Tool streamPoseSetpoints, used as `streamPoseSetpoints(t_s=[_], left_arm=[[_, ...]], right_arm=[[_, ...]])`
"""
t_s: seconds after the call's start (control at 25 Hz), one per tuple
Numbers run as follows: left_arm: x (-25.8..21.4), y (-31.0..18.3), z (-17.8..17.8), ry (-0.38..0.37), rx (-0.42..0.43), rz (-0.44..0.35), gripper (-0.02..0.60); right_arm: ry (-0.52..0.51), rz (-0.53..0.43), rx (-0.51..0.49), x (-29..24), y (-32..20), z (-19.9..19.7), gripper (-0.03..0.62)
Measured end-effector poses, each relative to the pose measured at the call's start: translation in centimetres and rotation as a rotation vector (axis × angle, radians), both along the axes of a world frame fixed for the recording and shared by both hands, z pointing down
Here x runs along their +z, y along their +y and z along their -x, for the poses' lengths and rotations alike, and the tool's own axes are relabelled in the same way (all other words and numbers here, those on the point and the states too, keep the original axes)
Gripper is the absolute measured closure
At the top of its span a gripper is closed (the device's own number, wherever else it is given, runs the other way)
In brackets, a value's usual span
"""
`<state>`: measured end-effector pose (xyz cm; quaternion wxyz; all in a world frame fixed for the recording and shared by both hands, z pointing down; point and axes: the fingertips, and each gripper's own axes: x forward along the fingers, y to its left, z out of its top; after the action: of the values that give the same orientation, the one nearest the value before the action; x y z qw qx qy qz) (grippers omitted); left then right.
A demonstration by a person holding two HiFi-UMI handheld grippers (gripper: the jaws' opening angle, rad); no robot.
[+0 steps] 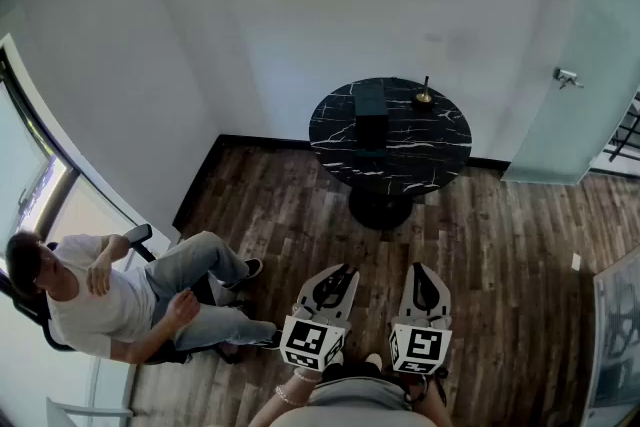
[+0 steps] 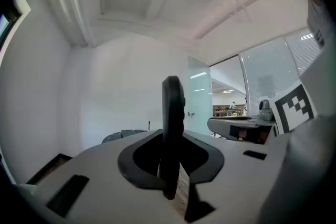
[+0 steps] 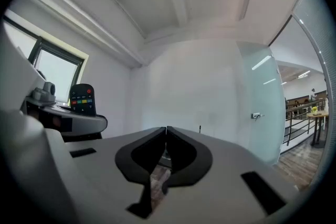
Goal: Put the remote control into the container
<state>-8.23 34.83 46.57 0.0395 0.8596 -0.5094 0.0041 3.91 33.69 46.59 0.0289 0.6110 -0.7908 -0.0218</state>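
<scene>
Ahead of the left gripper (image 1: 338,277), a round black marble desk (image 1: 440,153) stands on a dark wood floor (image 1: 520,265) near white walls (image 1: 300,5). Off to that gripper's left a person (image 1: 100,300) sits in a chair (image 1: 136,236) by a bright window (image 1: 40,195); to its right stands a frosted glass door (image 1: 575,120).

Table (image 1: 390,140): black marble with white veining. Container (image 1: 370,105) dark, near black. Remote (image 3: 82,99): black, with one red key near the top and a row of coloured keys below it, red among them. Floor (image 1: 500,255) — brown wood planks, streaked light and dark; wall (image 1: 300,5) — plain white.
</scene>
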Motion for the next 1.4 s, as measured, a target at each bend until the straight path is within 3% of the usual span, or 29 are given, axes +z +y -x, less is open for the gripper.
streamPoseSetpoints(t_s=[1.04, 1.4], left_arm=[[0.9, 0.6, -4.9, -0.005, -0.036, 0.019, 0.512], [1.0, -2.2, -5.1, -0.019, -0.029, 0.022, 0.512]], right_arm=[[-0.038, -0.021, -0.054, 0.1, 0.4, -4.5, 0.58], [-0.047, -0.036, -0.033, -0.2, -1.9, -6.2, 0.58]])
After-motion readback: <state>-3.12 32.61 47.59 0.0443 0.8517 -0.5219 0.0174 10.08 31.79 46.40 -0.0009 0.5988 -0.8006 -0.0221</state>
